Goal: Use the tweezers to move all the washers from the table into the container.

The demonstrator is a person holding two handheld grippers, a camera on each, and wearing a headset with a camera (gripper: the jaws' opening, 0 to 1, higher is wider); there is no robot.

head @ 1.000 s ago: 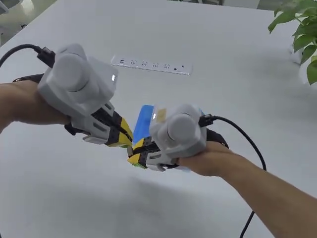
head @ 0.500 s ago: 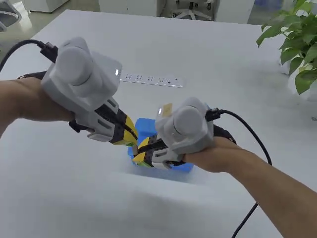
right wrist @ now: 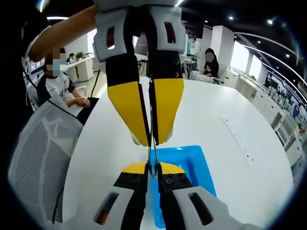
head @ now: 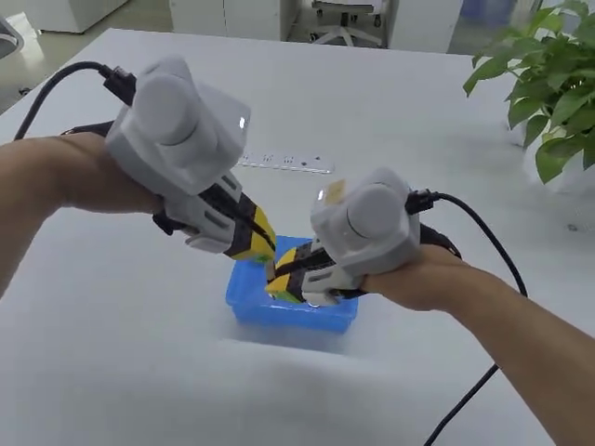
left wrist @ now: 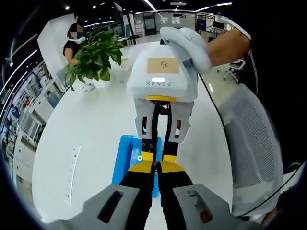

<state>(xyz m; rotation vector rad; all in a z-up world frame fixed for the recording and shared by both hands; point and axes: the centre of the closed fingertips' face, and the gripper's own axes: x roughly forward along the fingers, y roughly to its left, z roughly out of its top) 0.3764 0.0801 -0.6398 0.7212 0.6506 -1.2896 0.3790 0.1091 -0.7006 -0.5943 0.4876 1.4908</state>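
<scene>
As left tongs (left wrist: 156,165) and right tongs (right wrist: 153,171) clench tweezers (right wrist: 150,115) over the container (head: 279,313), bare table (head: 112,353) surrounds it.

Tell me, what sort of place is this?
Most likely an open-plan office or lab: a big white table, a mesh office chair, a potted plant, and people seated in the background under rows of ceiling lights.

The left gripper (head: 259,243), held in the left hand (head: 88,181), comes in from the left and tilts down to the right. The right gripper (head: 281,281), in the right hand (head: 418,279), comes in from the right and points left. Their yellow tips meet nose to nose, touching or nearly so. Each gripper has its jaws pressed together. The forearms spread apart, left and near right.
</scene>
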